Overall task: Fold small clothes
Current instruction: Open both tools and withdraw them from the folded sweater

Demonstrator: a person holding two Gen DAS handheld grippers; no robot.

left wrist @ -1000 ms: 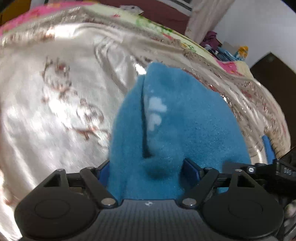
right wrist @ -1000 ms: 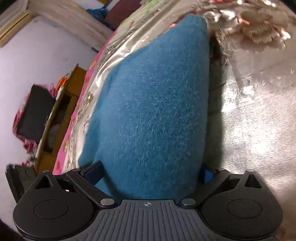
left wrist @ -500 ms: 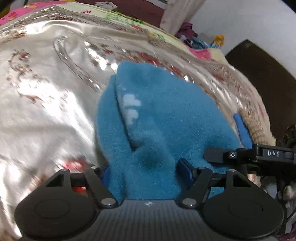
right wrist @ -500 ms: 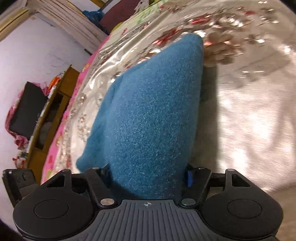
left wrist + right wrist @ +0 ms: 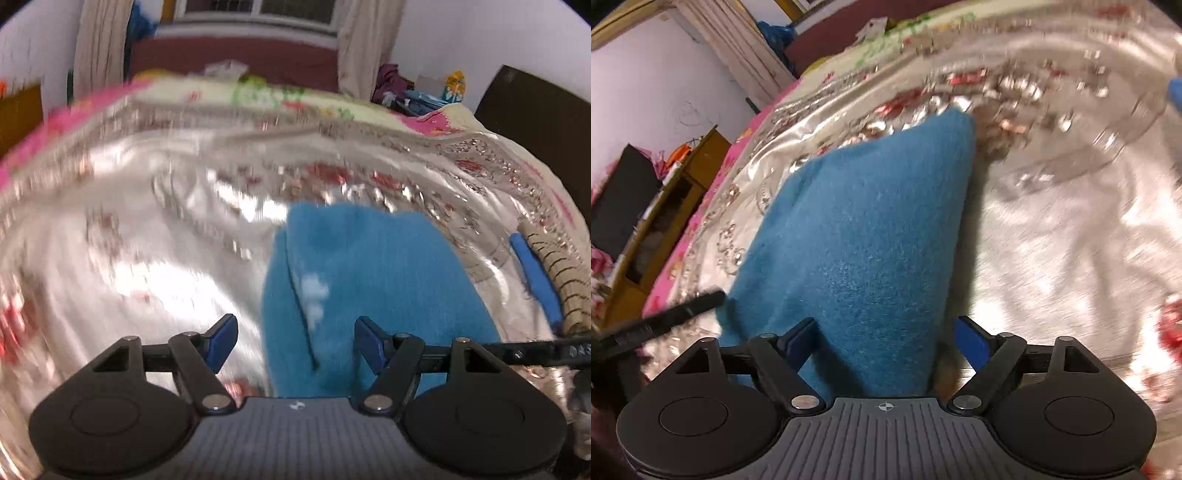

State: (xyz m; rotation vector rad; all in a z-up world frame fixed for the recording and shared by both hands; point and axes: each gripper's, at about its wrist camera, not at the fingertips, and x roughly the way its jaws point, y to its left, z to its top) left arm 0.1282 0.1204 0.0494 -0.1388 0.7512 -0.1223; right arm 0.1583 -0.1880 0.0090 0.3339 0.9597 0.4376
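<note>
Both grippers, left and right, have let go, jaws wide; blue fleece garment lies toward twelve o'clock on the silver bedspread.

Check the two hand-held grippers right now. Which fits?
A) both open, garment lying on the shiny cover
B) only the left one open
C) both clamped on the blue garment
A: the left hand-held gripper and right hand-held gripper both show spread fingers, with the blue garment resting on the shiny cover.

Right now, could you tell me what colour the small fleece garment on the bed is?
Teal blue garment, with small white marks; clearest in the right wrist view.
</note>
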